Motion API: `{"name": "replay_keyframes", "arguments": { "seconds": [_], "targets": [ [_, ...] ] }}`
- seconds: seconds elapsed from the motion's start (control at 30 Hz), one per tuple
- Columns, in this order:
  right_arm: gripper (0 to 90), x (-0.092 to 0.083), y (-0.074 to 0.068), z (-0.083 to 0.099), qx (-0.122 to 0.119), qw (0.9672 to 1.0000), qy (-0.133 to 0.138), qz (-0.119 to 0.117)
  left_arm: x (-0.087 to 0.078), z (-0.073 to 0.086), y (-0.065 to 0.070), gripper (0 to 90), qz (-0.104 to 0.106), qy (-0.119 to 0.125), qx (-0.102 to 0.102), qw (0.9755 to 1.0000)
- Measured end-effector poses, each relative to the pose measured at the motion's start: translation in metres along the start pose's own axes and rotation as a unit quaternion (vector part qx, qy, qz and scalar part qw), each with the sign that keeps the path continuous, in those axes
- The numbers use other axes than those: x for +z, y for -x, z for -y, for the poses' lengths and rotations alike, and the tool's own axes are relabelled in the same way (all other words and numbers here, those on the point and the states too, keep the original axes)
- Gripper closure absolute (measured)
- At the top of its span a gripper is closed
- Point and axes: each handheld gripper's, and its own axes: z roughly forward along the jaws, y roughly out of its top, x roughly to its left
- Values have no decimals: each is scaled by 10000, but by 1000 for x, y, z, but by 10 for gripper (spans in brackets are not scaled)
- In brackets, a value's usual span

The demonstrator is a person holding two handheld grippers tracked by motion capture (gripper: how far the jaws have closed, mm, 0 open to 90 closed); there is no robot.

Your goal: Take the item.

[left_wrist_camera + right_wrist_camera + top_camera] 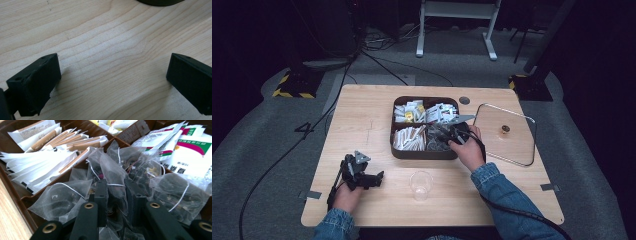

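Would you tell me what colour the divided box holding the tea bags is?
Dark brown box; clearest in the high view.

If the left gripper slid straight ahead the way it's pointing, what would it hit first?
Probably the dark brown compartment box. The left gripper rests open over bare table, and the box's rounded edge lies ahead, slightly right of centre, so it might just graze it.

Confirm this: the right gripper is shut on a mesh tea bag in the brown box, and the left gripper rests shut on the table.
Not quite: the left gripper is open, its jaws wide apart over bare table in the left gripper view. The right gripper is indeed shut on a tea bag in the brown box.
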Motion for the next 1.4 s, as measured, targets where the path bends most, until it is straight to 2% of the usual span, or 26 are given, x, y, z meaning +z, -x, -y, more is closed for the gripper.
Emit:
{"name": "replay_keyframes", "arguments": {
  "seconds": [0.37,0.87,1.13,1.4],
  "targets": [
    [744,-15,0,-5,57,9992,394,-56,0,0,0,0,0,-1,3,10000],
    [744,-48,-2,-9,201,9932,1118,-261,0,0,0,0,0,0,3,10000],
    [744,-62,-6,-9,185,9908,1280,-385,0,0,0,0,-1,1,2,10000],
    [743,-75,-17,-11,57,9901,1320,-483,0,0,0,0,6,3,-11,10000]
  ]
}}
